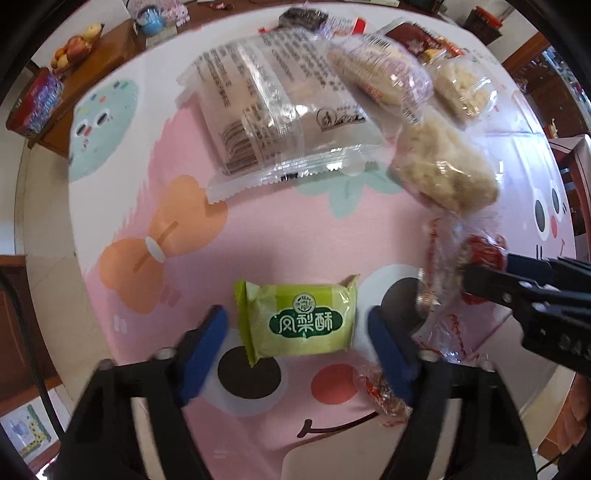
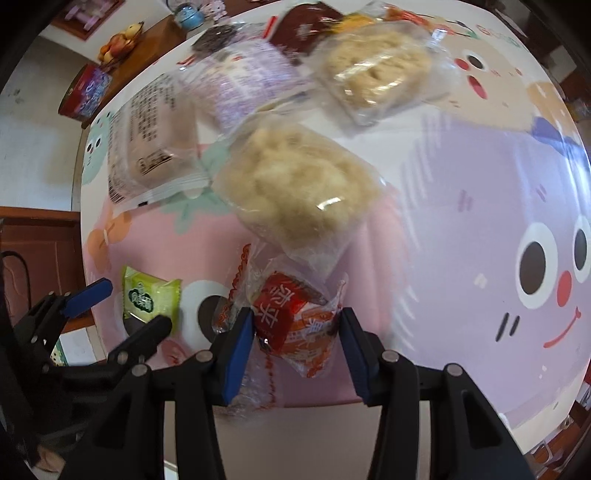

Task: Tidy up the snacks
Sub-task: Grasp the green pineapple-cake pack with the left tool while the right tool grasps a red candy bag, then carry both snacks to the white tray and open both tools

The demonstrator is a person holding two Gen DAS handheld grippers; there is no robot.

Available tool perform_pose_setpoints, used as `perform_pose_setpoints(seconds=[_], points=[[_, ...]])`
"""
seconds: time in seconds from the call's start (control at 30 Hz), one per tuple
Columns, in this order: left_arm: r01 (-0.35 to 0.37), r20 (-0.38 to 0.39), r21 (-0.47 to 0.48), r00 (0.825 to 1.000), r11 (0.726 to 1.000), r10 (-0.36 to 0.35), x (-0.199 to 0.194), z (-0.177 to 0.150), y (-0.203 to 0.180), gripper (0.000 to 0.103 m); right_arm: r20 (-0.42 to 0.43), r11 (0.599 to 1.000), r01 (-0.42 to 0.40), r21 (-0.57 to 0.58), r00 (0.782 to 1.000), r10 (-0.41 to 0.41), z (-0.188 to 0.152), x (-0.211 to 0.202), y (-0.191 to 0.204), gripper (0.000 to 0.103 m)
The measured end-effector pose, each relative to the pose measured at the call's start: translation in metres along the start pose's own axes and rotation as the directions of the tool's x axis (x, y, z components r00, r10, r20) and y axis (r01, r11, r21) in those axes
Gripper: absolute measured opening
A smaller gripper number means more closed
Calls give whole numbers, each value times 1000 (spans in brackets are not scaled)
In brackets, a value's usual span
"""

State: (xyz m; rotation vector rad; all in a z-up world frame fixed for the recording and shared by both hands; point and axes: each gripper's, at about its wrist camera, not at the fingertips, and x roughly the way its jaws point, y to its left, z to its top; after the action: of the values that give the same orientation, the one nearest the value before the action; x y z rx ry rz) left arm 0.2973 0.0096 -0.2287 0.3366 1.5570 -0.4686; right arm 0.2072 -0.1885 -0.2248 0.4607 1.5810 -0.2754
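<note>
A green pineapple-cake packet (image 1: 301, 319) lies on the cartoon-print table between the open jaws of my left gripper (image 1: 297, 332), with a gap on each side. It also shows in the right wrist view (image 2: 147, 297), with the left gripper (image 2: 129, 306) around it. My right gripper (image 2: 295, 343) is closed on a clear-and-red wrapped snack (image 2: 286, 317) and holds it; in the left wrist view this snack (image 1: 448, 269) hangs from the right gripper (image 1: 469, 277) at the right. A puffed-rice cake packet (image 2: 295, 188) lies just beyond it.
Further snack packets lie at the far side: a large clear printed pack (image 1: 280, 110), another rice cake (image 2: 373, 70), dark red packets (image 2: 306, 26). A small red-wrapped candy (image 1: 384, 398) lies by my left gripper's right finger. A wooden side table with a fruit bowl (image 1: 74, 50) stands beyond the table edge.
</note>
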Motion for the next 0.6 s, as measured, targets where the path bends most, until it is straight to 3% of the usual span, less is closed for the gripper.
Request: perform_pose_setpoints(seconds=[0.3, 0.6], points=[[-5, 21, -14, 1000, 1000, 5, -6, -1, -2, 49, 14, 1000, -20, -3, 1000, 21, -11, -9, -11, 46], [-4, 152, -79, 988, 997, 16, -52, -17, -1, 48, 78, 997, -68, -40, 994, 71, -17, -37, -1, 46]])
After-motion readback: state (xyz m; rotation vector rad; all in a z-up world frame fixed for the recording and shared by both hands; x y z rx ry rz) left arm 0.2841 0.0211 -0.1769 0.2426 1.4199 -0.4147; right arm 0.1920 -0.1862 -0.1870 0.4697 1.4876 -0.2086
